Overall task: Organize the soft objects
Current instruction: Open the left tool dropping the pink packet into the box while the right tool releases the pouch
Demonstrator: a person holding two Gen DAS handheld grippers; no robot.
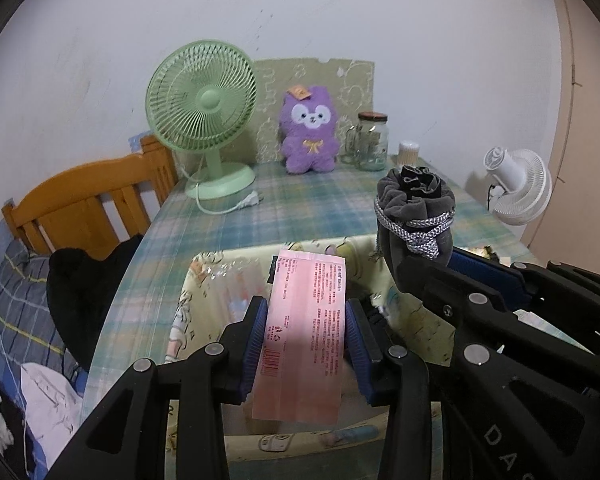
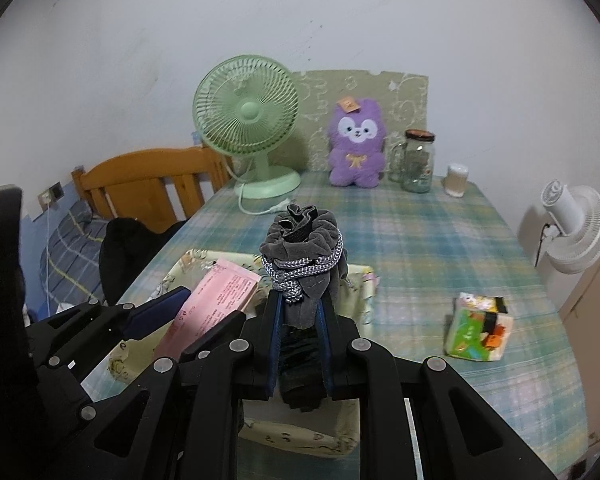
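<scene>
Over the fabric bin [image 1: 204, 280] at the tabletop's [image 1: 300, 208] near edge, the left gripper [image 1: 306, 344] clamps a pink packet [image 1: 304, 336]; the right gripper [image 2: 300, 344] grips a grey drawstring pouch [image 2: 304, 256]. Only the right view shows a green tissue pack [image 2: 478, 330] near the right edge.

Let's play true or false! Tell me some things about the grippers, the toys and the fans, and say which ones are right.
1. The left gripper holds a pink packet. True.
2. The right gripper is open with nothing in it. False: it is shut on a grey pouch tied with cord.
3. The purple plush sits at the back of the table, between the green fan and a jar. True.
4. The green fan is plugged into the wall. False: its plug lies loose on the table.
5. Both grippers are over a fabric basket. True.
</scene>
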